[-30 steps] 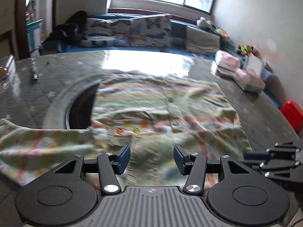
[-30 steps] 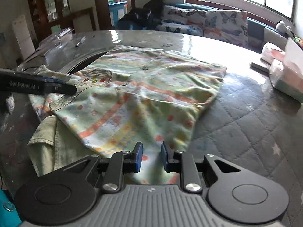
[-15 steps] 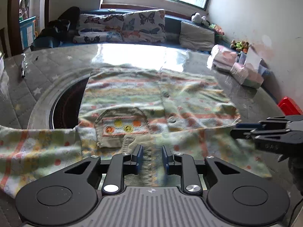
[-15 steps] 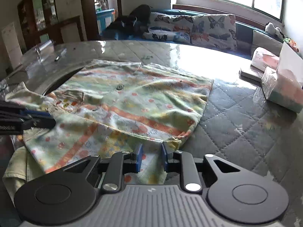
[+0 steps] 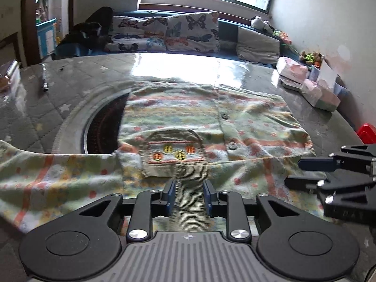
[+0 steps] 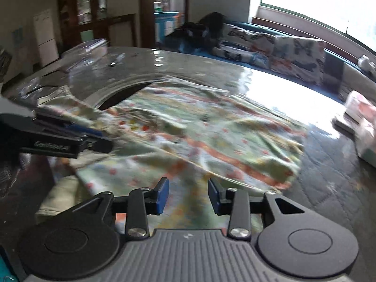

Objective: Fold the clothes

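A pale green child's shirt with orange stripes, dots and a chest pocket lies spread on the grey quilted table. My left gripper is at the near edge. The shirt's ribbed collar band rises from the cloth and fills the gap between its jaws, which are opening. My right gripper hovers over the shirt's near hem. Its jaws are opening, and cloth lies below them untouched. Each gripper shows in the other's view: the right gripper to the right, the left gripper to the left.
A round dark recess in the table sits under the shirt's left side. Tissue packs and boxes stand at the right edge, with a red object beyond. A sofa with butterfly cushions runs behind. A small metal item lies far left.
The left jaws closed onto the ribbed collar, then widened slightly with it still between them. The right jaws let go of the hem, spread apart, and that gripper shifted sideways.
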The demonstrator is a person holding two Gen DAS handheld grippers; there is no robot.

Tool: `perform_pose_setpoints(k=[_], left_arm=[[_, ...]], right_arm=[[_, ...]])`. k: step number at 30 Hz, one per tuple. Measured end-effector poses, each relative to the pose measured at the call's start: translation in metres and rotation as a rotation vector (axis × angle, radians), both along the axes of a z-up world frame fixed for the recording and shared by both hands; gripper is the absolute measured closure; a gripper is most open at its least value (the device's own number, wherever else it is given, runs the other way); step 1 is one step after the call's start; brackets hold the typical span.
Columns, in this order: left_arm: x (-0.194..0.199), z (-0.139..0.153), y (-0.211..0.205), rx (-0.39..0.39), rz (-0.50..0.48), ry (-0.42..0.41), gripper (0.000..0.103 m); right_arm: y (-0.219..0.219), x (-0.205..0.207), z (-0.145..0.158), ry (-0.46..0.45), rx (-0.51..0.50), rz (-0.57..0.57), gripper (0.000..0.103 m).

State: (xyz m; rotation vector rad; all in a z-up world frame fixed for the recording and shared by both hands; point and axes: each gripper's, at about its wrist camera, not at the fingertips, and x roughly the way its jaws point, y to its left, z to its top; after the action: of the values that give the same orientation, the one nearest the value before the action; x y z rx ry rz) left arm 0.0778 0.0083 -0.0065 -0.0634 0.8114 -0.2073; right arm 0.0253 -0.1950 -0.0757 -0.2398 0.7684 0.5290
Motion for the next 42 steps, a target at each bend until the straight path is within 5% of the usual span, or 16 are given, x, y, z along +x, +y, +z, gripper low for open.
perform_pose_setpoints(k=[8, 17, 28, 32, 42], left_arm=[[-0.003, 0.007, 0.016, 0.046, 0.088, -0.005, 0.052], [-0.003, 0.008, 0.058, 0.085, 0.271, 0.001, 0.045], [-0.011, 0.008, 0.142, 0.122, 0.581, -0.016, 0.045], [-0.019, 0.008, 0.177, 0.096, 0.692, -0.042, 0.052], [-0.024, -0.005, 0.217, 0.018, 0.807, -0.029, 0.059]], right_arm=[[0.042, -0.009, -0.012, -0.008, -0.035, 0.120, 0.060], [0.053, -0.013, -0.016, -0.036, -0.059, 0.140, 0.060], [0.054, -0.015, -0.013, -0.037, -0.044, 0.149, 0.059], [0.052, -0.016, -0.010, -0.043, -0.040, 0.146, 0.059], [0.051, -0.020, -0.001, -0.059, -0.024, 0.144, 0.059]])
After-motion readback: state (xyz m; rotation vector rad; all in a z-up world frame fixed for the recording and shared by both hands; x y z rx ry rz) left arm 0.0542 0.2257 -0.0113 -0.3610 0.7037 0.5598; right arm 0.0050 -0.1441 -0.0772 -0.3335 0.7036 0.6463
